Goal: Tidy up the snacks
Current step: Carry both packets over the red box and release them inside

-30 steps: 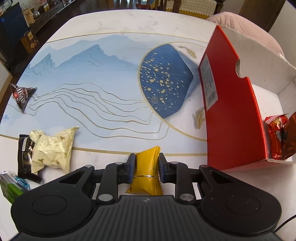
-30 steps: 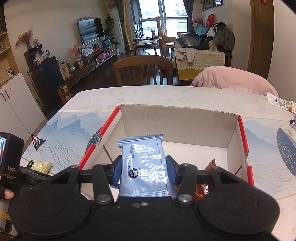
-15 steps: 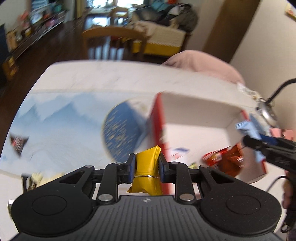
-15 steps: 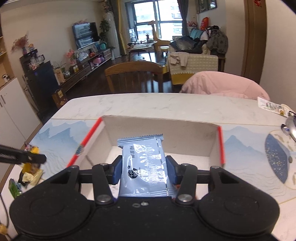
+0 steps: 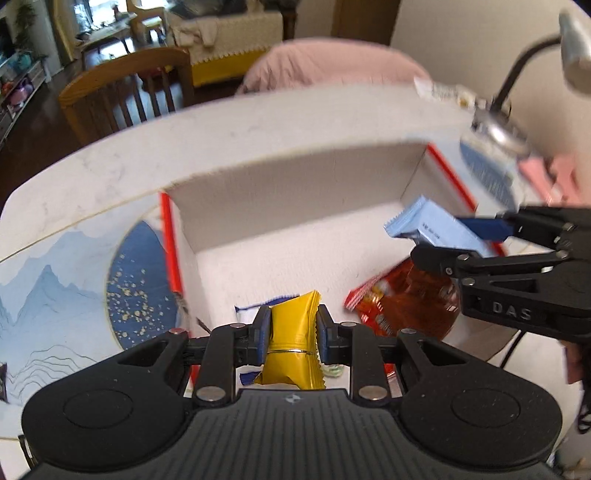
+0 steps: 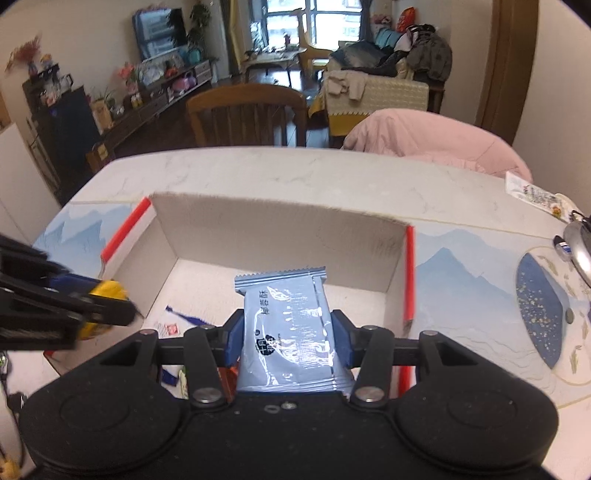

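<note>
The table (image 6: pixel 295 173) is a pale marble-look top that fills the middle of both views, with a printed mat (image 6: pixel 480 266) of blue mountains and a dark blue gold-flecked disc lying on it. An open cardboard box (image 6: pixel 277 232) with red edges and plain inner walls stands on the mat at the centre of both frames.

At the bottom centre of the left wrist view, the left gripper (image 5: pixel 291 330) is closed on a yellow snack packet (image 5: pixel 293 332), its blue pads pressing the packet's sides above the box's near left corner. Inside the box, a red snack bag (image 5: pixel 399 302) lies at the lower right of that frame, and a white wrapper with a blue edge (image 5: pixel 255 310) shows just behind the yellow packet.

At the bottom centre of the right wrist view, the right gripper (image 6: pixel 287 338) grips a pale blue snack packet (image 6: pixel 288 332), held upright over the box's interior. The same gripper enters the left wrist view from the right edge.

Beyond the table's far edge, a wooden chair (image 6: pixel 247 114) stands at upper centre and a pink cushion-like bulk (image 6: pixel 432 144) sits at upper right. Further back the room holds a television (image 6: pixel 159 31) at upper left, a low cabinet with ornaments below it, a window at top centre, and a sofa heaped with clothes (image 6: pixel 388 70).
</note>
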{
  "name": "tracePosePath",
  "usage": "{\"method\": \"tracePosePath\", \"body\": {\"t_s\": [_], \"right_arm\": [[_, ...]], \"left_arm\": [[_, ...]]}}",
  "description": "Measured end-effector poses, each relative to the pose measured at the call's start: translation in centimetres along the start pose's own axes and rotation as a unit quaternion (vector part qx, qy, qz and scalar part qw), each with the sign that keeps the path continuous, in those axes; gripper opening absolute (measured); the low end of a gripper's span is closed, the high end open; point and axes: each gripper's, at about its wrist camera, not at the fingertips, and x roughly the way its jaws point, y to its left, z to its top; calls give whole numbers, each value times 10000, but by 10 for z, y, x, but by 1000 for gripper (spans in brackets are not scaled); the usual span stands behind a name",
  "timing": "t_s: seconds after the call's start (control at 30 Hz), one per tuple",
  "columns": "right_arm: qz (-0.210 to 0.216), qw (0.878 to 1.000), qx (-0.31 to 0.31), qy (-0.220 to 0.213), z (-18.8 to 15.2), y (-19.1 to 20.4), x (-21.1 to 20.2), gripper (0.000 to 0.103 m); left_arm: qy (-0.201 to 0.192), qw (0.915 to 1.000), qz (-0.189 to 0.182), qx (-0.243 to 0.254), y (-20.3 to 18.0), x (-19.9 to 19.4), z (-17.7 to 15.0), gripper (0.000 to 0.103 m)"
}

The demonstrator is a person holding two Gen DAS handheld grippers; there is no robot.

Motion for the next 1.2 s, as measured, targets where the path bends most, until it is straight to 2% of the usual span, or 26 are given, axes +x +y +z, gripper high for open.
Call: {"method": "tracePosePath", "body": {"t_s": [0.17,0.33,0.6,0.97,1.2], "right_arm": [[-52,9995,-241,211,-3,7,13,47],[-92,9987,-396,317,-4,10,20,47],[-92,9987,-367,344,-5,11,21,57],[-230,9994,-224,119,-6,20,-6,63],[-120,9997,-94,-198,-8,48,-44,68]], "left_arm": [[476,9988,86,23,-3,29,1,24],[719,9973,171,57,-4,46,0,25],[755,9969,190,85,-9,49,-4,28],[232,9995,-174,-121,6,0,-15,28],[-218,9987,-415,-200,29,-46,-33,32]]}}
